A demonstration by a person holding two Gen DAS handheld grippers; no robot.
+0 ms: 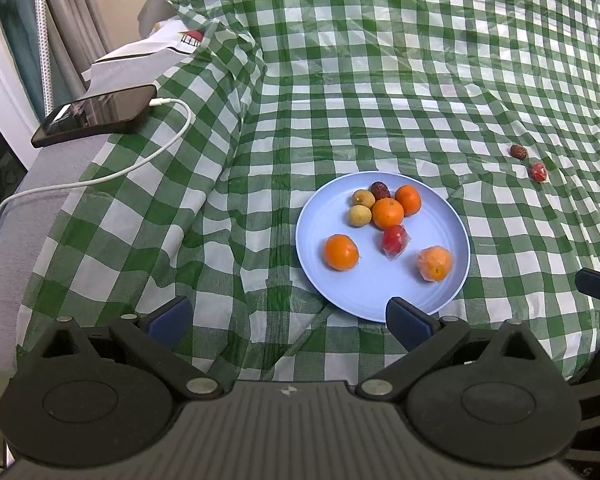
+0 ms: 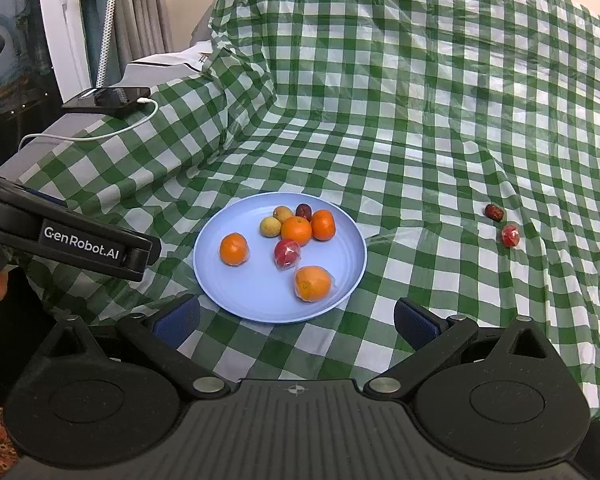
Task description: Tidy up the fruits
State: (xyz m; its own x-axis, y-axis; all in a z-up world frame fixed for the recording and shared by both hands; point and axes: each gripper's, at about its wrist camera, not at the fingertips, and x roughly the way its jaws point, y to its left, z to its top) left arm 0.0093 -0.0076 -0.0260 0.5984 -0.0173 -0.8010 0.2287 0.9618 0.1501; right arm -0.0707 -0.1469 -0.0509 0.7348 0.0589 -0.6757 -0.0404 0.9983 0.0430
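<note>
Right wrist, blue plate (image 2: 212,280), oranges (image 2: 233,249) inside

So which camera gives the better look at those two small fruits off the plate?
The right wrist view: the dark date and wrapped red fruit appear larger and clearer on the cloth. The left wrist view shows them smaller, nearer its right edge.

Green-and-white checked cloth (image 2: 420,128) over a soft surface, blue plate (image 2: 260,300) near centre, dark date (image 2: 494,212) and wrapped red fruit (image 2: 510,235) right, phone (image 2: 108,102) with white cable (image 2: 100,134) far left
</note>
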